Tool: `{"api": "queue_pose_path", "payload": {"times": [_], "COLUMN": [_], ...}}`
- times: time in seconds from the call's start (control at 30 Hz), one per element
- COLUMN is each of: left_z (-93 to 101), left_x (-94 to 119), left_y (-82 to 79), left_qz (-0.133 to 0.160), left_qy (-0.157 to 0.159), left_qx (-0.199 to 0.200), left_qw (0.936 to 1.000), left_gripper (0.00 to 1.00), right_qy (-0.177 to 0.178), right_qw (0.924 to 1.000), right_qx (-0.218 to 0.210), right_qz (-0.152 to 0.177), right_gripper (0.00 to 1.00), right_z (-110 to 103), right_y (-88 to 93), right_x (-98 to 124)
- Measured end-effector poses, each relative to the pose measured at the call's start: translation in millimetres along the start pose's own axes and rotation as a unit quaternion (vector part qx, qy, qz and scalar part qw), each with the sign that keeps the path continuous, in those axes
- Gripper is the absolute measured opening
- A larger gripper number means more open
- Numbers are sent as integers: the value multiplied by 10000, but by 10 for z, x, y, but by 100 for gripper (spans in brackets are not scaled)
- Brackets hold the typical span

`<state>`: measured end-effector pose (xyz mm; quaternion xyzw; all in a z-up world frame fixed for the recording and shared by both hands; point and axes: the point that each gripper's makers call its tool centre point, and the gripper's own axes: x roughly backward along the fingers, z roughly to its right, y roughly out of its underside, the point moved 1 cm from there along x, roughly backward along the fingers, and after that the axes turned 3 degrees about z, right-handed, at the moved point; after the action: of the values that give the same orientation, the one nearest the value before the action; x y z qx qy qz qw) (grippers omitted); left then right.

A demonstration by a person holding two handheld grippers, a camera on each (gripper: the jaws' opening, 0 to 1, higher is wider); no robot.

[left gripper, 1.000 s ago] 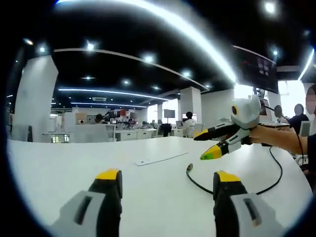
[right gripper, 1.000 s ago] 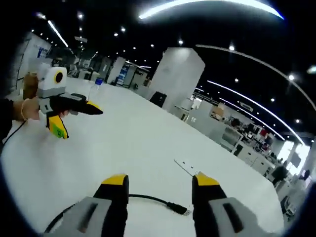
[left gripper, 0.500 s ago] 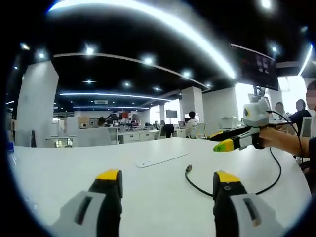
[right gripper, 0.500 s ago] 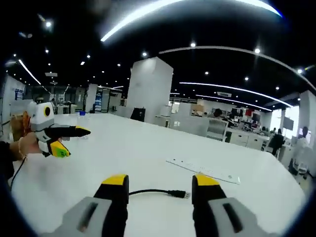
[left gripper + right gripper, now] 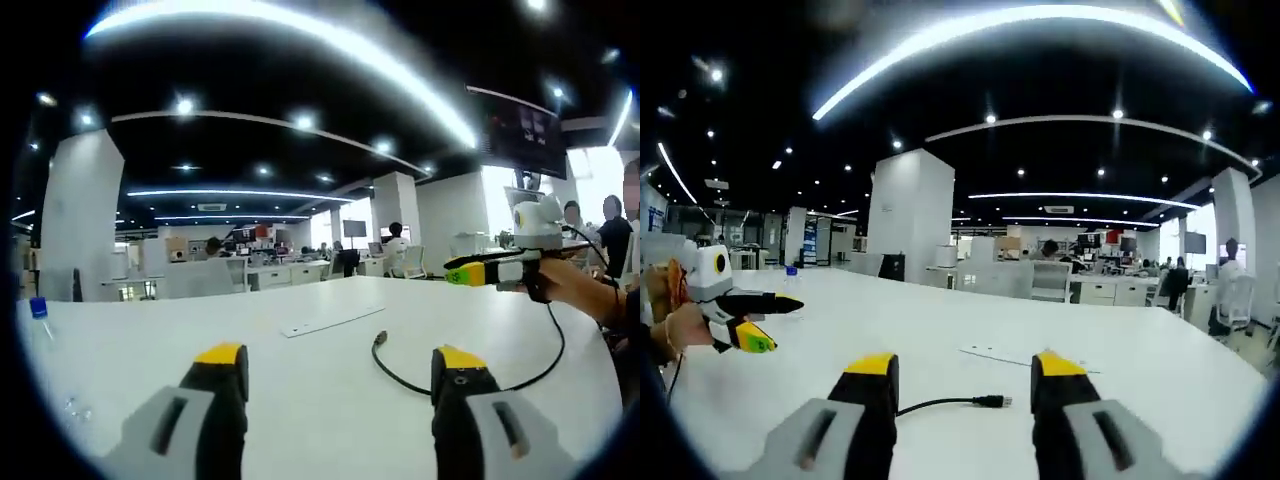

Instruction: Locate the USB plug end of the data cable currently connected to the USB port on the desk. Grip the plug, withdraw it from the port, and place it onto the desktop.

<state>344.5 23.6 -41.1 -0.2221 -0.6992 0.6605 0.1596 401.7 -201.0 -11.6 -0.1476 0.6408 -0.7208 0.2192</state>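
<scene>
- My left gripper (image 5: 340, 375) and right gripper (image 5: 962, 385) both stand with jaws apart, holding nothing.
- The plug (image 5: 992, 401) lies free on the white desk (image 5: 890, 320), near the flat port strip (image 5: 1030, 358) but apart from it, between my right jaws in the right gripper view.
- The cable (image 5: 460, 385) trails slack across the desk.
- I judge the plug light, small, hard and a bit slick; its cable is limp.
- I would pinch the plug's moulded body, not the cord.

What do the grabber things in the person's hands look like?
Each gripper has two grey jaws with black pads and yellow tips. The left gripper and right gripper look alike. Seen from the side, the left gripper carries a white box on top and a green sticker on one jaw. A thin bracelet circles the wrist.
</scene>
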Motion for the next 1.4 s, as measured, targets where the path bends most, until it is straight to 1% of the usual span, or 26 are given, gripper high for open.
{"api": "queue_pose_path", "payload": {"times": [0.1, 0.23, 0.33, 0.4, 0.43, 0.5, 0.57, 0.67, 0.73, 0.77, 0.83, 0.93, 1.0, 1.13, 1.17, 1.23, 1.27, 1.33, 1.37, 1.4], "left_z": [-22, -31, -62, -75, -84, -82, -60, -35, -30, -36, -34, -48, -74, -154, -208, -255, -301, -347, -368, -373], "left_x": [88, 211, 311, 372, 421, 488, 543, 619, 665, 698, 730, 762, 765, 771, 805, 864, 924, 1015, 1053, 1062], "left_y": [-34, -95, -162, -191, -212, -200, -157, -124, -114, -119, -115, -92, -65, -36, -56, -80, -97, -77, -55, -47], "left_qz": [-24, 18, 117, 150, 188, 155, 64, 30, 11, 49, 71, 71, 72, 49, 110, 162, 210, 239, 255, 257], "left_qy": [-108, -210, -380, -467, -568, -682, -726, -793, -882, -968, -1035, -1131, -1213, -1401, -1562, -1733, -1923, -2155, -2245, -2264], "left_qx": [-188, -269, -373, -429, -463, -512, -535, -499, -516, -568, -640, -645, -564, -581, -560, -592, -638, -642, -584, -561], "left_qw": [9998, 9994, 9985, 9979, 9971, 9962, 9959, 9956, 9948, 9937, 9925, 9915, 9910, 9884, 9861, 9830, 9790, 9741, 9724, 9721], "left_gripper": [74, 74, 74, 74, 74, 74, 74, 74, 74, 74, 74, 74, 74, 73, 73, 73, 73, 73, 73, 73], "right_qy": [108, 251, 415, 494, 581, 648, 728, 851, 906, 923, 961, 1051, 1219, 1578, 1741, 1832, 1868, 1865, 1846, 1844], "right_qw": [9998, 9994, 9984, 9976, 9965, 9956, 9946, 9930, 9929, 9932, 9929, 9920, 9900, 9857, 9834, 9820, 9814, 9811, 9811, 9811], "right_qx": [78, 51, 218, 244, 171, 115, 80, -6, -35, -89, -203, -358, -418, -312, -222, -172, -173, -301, -383, -404], "right_qz": [161, 237, 323, 428, 568, 670, 733, 822, 771, 711, 664, 598, 579, 502, 452, 423, 420, 421, 433, 434], "right_gripper": [53, 53, 54, 54, 54, 54, 53, 53, 53, 53, 53, 53, 53, 54, 54, 54, 54, 54, 54, 54], "right_z": [22, 64, 100, 117, 135, 139, 131, 116, 110, 103, 103, 115, 166, 261, 306, 328, 340, 353, 351, 351], "right_y": [-63, -88, -148, -200, -256, -283, -273, -215, -148, -96, -42, 35, 77, 158, 200, 234, 253, 286, 304, 311], "right_x": [105, 232, 361, 450, 548, 647, 755, 890, 947, 981, 1020, 1077, 1131, 1226, 1275, 1304, 1317, 1325, 1325, 1324]}}
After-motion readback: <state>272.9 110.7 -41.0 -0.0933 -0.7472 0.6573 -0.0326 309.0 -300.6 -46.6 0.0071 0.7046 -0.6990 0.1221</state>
